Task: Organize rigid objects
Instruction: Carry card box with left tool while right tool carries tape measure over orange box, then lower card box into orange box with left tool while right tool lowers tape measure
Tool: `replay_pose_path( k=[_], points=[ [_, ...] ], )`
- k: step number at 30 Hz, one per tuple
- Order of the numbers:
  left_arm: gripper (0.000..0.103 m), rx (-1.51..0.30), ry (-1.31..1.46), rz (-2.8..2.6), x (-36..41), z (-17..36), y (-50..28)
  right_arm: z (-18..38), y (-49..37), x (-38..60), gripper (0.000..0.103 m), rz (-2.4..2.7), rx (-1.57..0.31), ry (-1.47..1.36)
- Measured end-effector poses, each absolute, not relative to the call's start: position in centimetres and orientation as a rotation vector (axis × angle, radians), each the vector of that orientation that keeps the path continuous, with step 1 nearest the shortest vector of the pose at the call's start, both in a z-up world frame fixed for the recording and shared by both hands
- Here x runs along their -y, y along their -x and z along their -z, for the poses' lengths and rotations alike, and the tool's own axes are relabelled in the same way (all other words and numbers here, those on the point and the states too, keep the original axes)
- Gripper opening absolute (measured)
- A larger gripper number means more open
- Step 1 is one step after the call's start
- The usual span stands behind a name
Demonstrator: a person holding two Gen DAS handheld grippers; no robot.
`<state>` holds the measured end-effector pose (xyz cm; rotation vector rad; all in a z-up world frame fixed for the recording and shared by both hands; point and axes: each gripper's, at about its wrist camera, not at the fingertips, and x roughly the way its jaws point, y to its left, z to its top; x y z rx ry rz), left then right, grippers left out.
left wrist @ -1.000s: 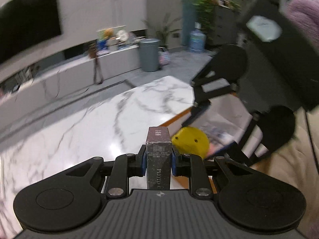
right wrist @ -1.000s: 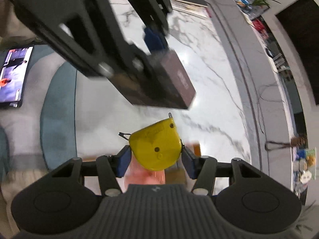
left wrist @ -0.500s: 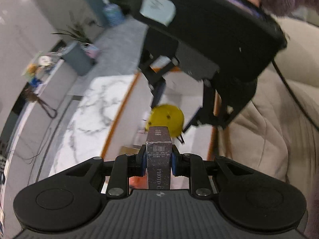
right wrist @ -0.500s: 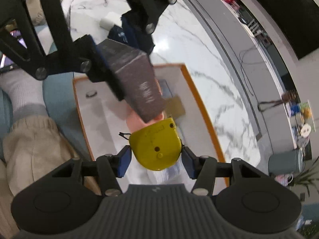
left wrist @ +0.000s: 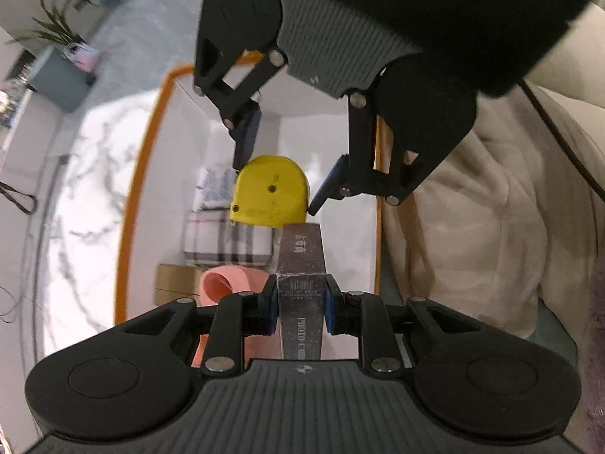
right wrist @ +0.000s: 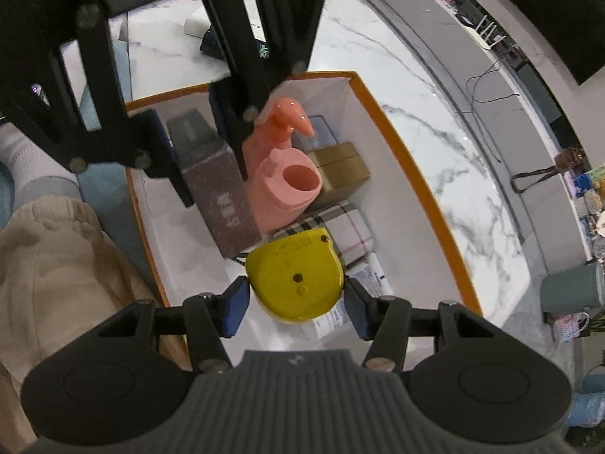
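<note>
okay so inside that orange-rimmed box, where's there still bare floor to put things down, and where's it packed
Bare floor runs along the orange-rimmed box wall nearest the person's beige trousers, beside the dark box in the left tongs. The opposite side is packed: pink bottle, cardboard carton, plaid packet and paper packets, below the yellow tape measure in the right tongs.

The dark box (left wrist: 301,302) in my left gripper (left wrist: 301,304) reads "PHOTO C…"; its other printing is too small to read.
</note>
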<state>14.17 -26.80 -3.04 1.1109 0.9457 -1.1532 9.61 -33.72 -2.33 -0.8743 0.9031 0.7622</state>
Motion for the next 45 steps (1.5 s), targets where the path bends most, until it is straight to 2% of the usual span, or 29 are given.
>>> replay_pose_path(
  k=[11,12,13,14,15,21,23,25,28,32,34,41,42,43,45],
  points=[
    [0.025,-1.183,-1.175,1.233,26.9,8.2,-17.7,4.2,-11.8,33.5,0.051,-0.861,-0.993,0.797],
    [0.025,-1.195,-1.185,1.234,27.0,8.9,-18.0,4.2,-12.1,33.6,0.035,-0.873,-1.006,0.771],
    [0.025,-1.200,-1.187,1.235,27.1,9.3,-18.3,4.2,-12.6,33.7,0.001,-0.883,-1.021,0.743],
    [0.025,-1.209,-1.186,1.234,27.2,9.8,-18.5,4.2,-13.1,33.7,0.000,-0.872,-1.036,0.727],
    [0.025,-1.226,-1.179,1.234,27.3,10.3,-18.9,4.3,-13.5,33.6,0.005,-0.862,-1.039,0.723],
    [0.030,-1.218,-1.125,1.216,27.5,11.7,-20.5,5.6,-14.5,33.4,0.006,-0.855,-1.063,0.704],
    [0.033,-1.194,-1.130,1.209,27.5,12.0,-20.6,5.7,-14.1,33.5,0.011,-0.868,-1.056,0.680],
    [0.039,-1.174,-1.108,1.207,27.2,12.1,-20.8,5.5,-13.8,33.9,0.025,-0.881,-1.049,0.631],
    [0.041,-1.151,-1.081,1.187,27.6,11.9,-20.6,5.3,-14.0,34.0,0.037,-0.903,-1.054,0.531],
    [0.041,-1.111,-1.051,1.146,26.6,11.2,-20.8,5.8,-14.6,33.7,0.039,-0.916,-1.068,0.448],
    [0.038,-1.103,-1.033,1.131,25.9,10.9,-21.0,6.3,-14.6,33.2,0.050,-0.918,-1.054,0.448],
    [0.038,-1.048,-1.003,1.046,24.6,10.2,-21.2,8.2,-16.5,32.5,0.045,-0.866,-1.137,0.292],
    [0.038,-1.045,-0.998,1.032,24.5,10.2,-21.3,8.2,-16.6,32.3,0.041,-0.861,-1.153,0.276],
    [0.038,-1.042,-0.992,1.027,24.2,10.1,-21.2,8.3,-16.8,32.2,0.033,-0.856,-1.178,0.255],
    [0.038,-1.036,-0.989,1.021,23.9,10.1,-21.0,8.6,-17.2,32.0,0.031,-0.837,-1.262,0.193]
  ],
)
